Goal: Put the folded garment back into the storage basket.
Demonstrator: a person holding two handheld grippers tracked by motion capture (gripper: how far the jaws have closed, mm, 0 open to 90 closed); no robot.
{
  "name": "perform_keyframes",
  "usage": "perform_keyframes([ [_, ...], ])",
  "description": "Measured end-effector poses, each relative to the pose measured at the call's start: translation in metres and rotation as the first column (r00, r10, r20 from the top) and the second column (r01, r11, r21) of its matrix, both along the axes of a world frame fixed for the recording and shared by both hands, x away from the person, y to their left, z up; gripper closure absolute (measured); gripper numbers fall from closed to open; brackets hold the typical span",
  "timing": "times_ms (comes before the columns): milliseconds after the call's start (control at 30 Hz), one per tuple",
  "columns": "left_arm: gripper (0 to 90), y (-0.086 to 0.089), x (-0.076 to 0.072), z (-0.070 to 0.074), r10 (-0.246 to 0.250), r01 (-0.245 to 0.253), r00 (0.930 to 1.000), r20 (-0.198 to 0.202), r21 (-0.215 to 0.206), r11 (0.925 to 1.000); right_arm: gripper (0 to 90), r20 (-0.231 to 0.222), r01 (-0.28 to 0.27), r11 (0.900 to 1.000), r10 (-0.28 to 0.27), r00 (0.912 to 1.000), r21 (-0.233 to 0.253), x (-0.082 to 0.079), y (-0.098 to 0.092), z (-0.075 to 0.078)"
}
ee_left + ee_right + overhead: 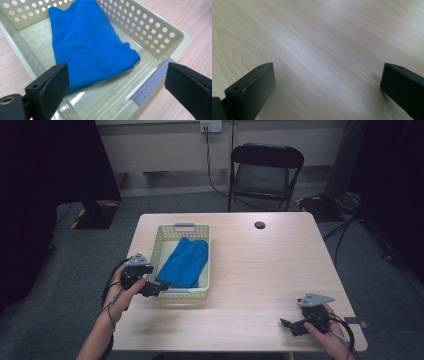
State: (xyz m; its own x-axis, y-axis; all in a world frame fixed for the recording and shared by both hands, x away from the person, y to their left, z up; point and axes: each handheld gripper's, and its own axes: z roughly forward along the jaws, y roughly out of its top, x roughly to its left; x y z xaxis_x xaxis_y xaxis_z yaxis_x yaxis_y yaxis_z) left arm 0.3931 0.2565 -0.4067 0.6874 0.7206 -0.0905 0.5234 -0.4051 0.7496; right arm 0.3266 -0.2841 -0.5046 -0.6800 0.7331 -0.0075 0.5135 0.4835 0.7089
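Your left gripper (156, 289) hangs at the near left corner of the basket (203, 251), and its jaws stand wide apart, with nothing between them. In the left gripper view the same left gripper (116, 86) looks down into the basket (160, 30): one jaw is over the near inner part of the basket, the other is outside the rim, beyond the grey handle (152, 83) on the near wall. The blue cloth (184, 261) lies folded inside the basket, on its floor, and reaches from the far wall almost to the near wall. From the left gripper view, the blue cloth (90, 42) has one corner just beside the jaw that is inside the basket; I cannot tell if they touch. Your right gripper (288, 325) is well apart from the basket, to the right and nearer to you, low over the bare surface (270, 270). In the right gripper view the right gripper (327, 87) has its jaws released too, wide open above the pale wood of the surface (324, 37), and they hold nothing.
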Motion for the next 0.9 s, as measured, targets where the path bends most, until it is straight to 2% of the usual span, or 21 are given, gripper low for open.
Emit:
perform_keyframes([
  [900, 5.4, 0.018, -0.010, -0.013, 0.033, -0.033, 0.9994, -0.006, -0.006, 0.9994, 0.0, 0.000, 0.000, 1.000, 0.000, 1.0000, 0.000, 0.000, 0.000, 0.000],
])
